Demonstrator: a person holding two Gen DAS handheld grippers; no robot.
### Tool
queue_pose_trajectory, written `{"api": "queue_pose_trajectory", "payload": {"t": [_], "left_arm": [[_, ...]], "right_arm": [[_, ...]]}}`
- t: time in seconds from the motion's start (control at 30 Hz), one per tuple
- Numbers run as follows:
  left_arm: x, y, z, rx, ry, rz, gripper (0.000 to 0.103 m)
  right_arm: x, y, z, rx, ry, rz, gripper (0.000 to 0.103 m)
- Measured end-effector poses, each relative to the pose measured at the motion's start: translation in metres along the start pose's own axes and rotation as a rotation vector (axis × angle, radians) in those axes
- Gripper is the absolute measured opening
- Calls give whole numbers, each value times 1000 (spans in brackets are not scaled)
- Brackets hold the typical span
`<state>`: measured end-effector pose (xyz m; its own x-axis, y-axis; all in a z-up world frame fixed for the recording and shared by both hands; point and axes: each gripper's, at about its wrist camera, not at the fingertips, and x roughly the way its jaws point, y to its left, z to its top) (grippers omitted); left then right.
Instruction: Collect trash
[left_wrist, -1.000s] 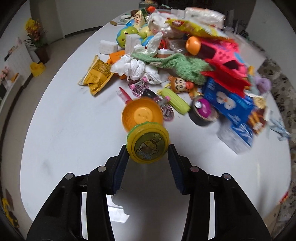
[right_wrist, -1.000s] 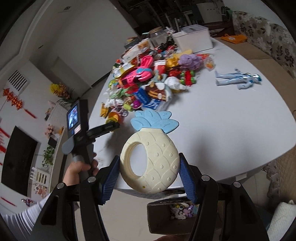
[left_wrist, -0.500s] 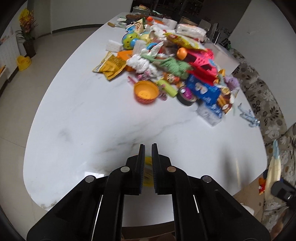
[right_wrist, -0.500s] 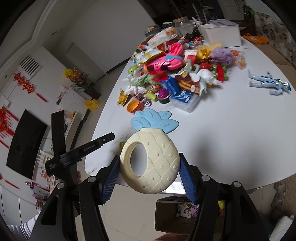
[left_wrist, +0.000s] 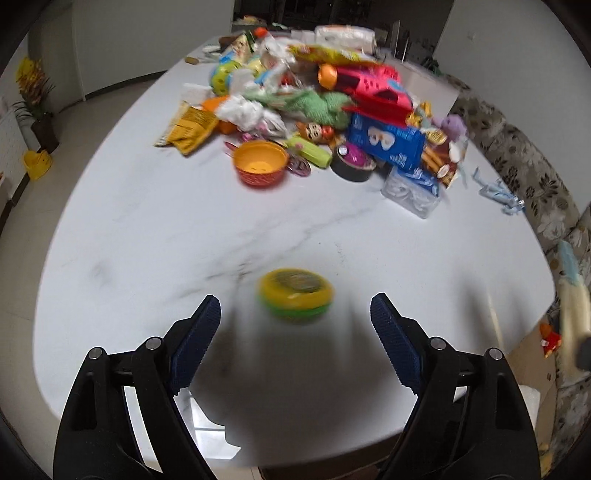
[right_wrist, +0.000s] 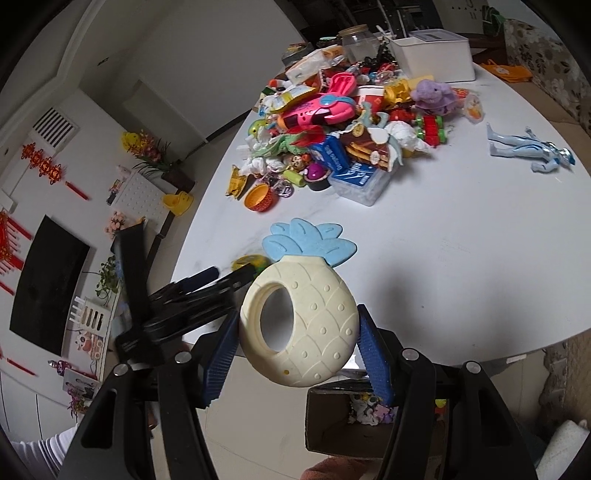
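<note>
Yellow-green disc toy (left_wrist: 295, 295) was clamped in the left gripper (left_wrist: 295, 317) a second ago; it now lies blurred on the counter (left_wrist: 147, 229), just ahead of the fingers (left_wrist: 199, 332) and touching neither. Left fingers snapped shut half a second back and are now opening, spread wide, disc roughly between the tips. Orange bowl (left_wrist: 260, 164) sits at the near edge of the pile, same spot as half a second ago.

Largest to smallest:
- White marbled counter, rounded edge, near half mostly bare.
- Heap of toys and trash (left_wrist: 314, 99) across the far half: pink-red plastic toy (left_wrist: 373, 88), blue box (left_wrist: 384, 140), green cloth (left_wrist: 317, 105), yellow snack wrapper (left_wrist: 188, 127), crumpled white tissue (left_wrist: 243, 109).
- Cardboard box (right_wrist: 343, 421) on the floor below the counter edge, small toys inside, seen under the right gripper (right_wrist: 295, 350).
- White lidded bin (right_wrist: 432, 55) at the far end of the counter.
- Cream pineapple teether (right_wrist: 299, 317) with a blue leaf top, pinched at its sides by the right fingers (right_wrist: 373, 358), held upright over the counter edge. Grip unchanged.
- Pale blue action figure (right_wrist: 528, 147) lying alone, well apart from the heap.
- Black tape roll (left_wrist: 352, 166) beside the blue box.

Left gripper body visible in the right wrist view, a white sleeve (right_wrist: 44, 446) below it.
</note>
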<state>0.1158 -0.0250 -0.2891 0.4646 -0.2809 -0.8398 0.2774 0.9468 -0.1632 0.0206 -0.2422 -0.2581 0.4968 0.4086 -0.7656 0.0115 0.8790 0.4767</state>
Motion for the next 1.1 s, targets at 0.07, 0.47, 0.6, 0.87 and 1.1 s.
{"api": "queue_pose_trajectory", "payload": {"t": [0.07,0.47,0.6,0.87,1.1], "left_arm": [[12,0,4,-20,13,-11,63],[-19,10,-2,-49,5,-75,45],[-48,5,-13,-40,-29,-113,45],[-85,-29,-91,51,99,-218,45],[17,-36,-198,-15,391,-202,45]], "right_arm": [[-3,-1,-2,5,-4,-4,61],[-2,-11,-5,36,-16,-4,59],[2,-8,-2,29,-15,3,59],[-4,-6,-40,-31,95,12,59],[75,-78,-141,126,328,-103,59]]}}
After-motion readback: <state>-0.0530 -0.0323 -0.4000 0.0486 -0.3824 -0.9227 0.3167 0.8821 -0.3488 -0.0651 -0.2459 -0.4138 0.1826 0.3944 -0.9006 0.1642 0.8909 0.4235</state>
